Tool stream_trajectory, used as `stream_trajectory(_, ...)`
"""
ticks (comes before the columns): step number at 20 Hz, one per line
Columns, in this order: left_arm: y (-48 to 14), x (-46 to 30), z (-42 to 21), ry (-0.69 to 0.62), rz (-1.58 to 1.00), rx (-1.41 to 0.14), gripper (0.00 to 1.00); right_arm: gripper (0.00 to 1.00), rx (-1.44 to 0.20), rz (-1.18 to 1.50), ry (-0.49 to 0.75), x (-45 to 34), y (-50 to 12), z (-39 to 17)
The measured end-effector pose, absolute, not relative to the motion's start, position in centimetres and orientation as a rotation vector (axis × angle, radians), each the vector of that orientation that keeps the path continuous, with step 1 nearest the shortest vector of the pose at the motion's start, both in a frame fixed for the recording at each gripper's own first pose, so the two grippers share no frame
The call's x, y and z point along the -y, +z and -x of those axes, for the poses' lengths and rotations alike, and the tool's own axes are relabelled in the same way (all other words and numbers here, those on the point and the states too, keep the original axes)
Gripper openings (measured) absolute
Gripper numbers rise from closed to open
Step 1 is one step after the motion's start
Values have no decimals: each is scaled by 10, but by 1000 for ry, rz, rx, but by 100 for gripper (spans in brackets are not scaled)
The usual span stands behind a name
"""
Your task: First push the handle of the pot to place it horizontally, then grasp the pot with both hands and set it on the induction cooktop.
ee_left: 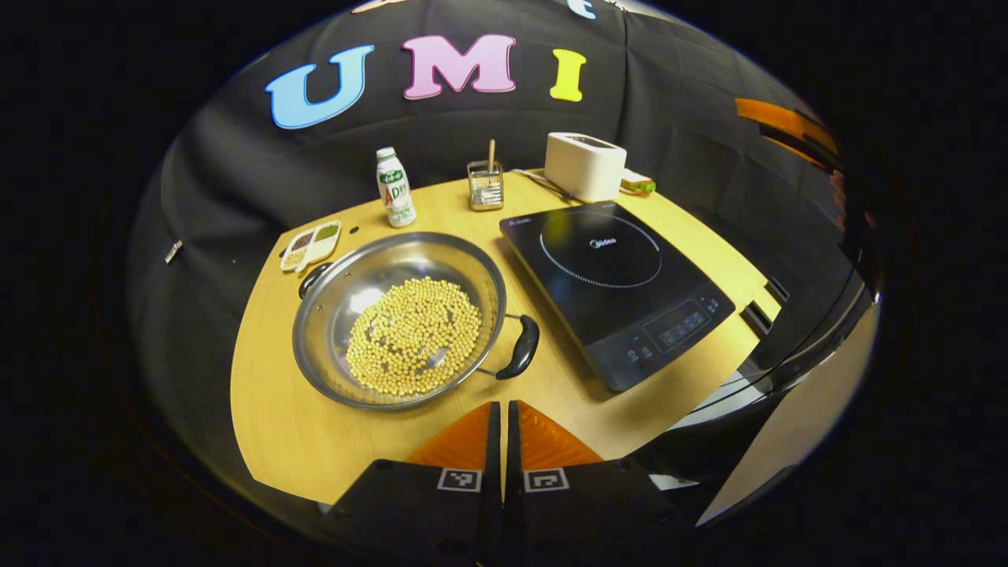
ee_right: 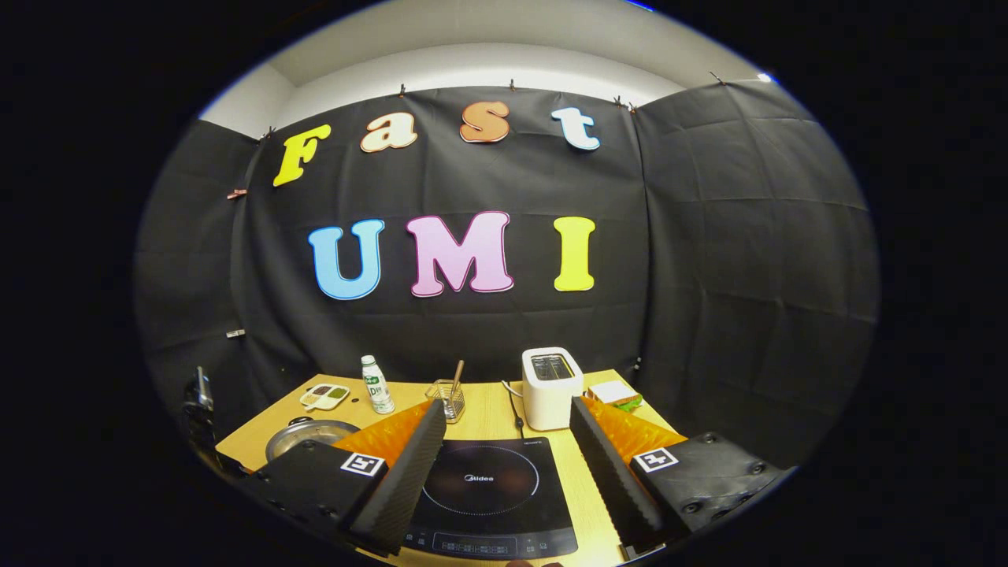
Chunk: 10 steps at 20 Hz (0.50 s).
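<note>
While both grippers hang above the near edge of one wooden worktop (ee_left: 315,441), nothing is held in either.

Left gripper view, left to right:
- One divided dish (ee_left: 312,245) at the far left, several compartments of mixed grains; exact count of compartments unclear.
- One steel pot (ee_left: 339,291) on the worktop, left of the cooktop and apart from it. One heap of pale beans (ee_left: 413,335) inside.
- Two black pot handles: one (ee_left: 312,278) at the far-left rim, one (ee_left: 520,346) at the near-right rim, so the handle line runs diagonally in this view.
- One bottle (ee_left: 395,187), white with green label, upright behind the pot.
- One wire holder (ee_left: 485,186) with one stick standing in it.
- One black induction cooktop (ee_left: 622,291), bare on top.
- One white toaster (ee_left: 584,166) behind the cooktop.
- Left gripper (ee_left: 502,441): jaws together, near the pot but not touching it.

Right gripper view, left to right:
- Pot rim (ee_right: 307,435) partly hidden behind the left finger.
- Right gripper (ee_right: 504,472): jaws wide apart, the cooktop (ee_right: 492,480) visible between them, no contact.
- Toaster (ee_right: 551,390) at the back, one small flat white item (ee_right: 613,392) just beside it on its right.
</note>
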<state>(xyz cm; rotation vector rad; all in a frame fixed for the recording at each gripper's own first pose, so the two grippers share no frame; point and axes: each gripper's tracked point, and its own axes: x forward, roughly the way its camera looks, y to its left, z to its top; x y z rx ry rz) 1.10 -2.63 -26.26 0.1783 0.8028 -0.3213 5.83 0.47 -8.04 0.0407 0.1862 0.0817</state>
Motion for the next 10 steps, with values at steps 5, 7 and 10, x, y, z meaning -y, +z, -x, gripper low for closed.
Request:
stream_trajectory(5, -296, 26, -22, -366, -240, -893, 5, 98, -185, -27, 133, -18, -82, -59)
stream_trajectory(7, -302, 29, -30, -391, -292, -902, 5, 98, -182, -20, 143, -17, -82, -59)
stream_trajectory(10, -306, 38, -42, -425, -334, -905, 5, 98, -188, -23, 134, -10, -85, -60)
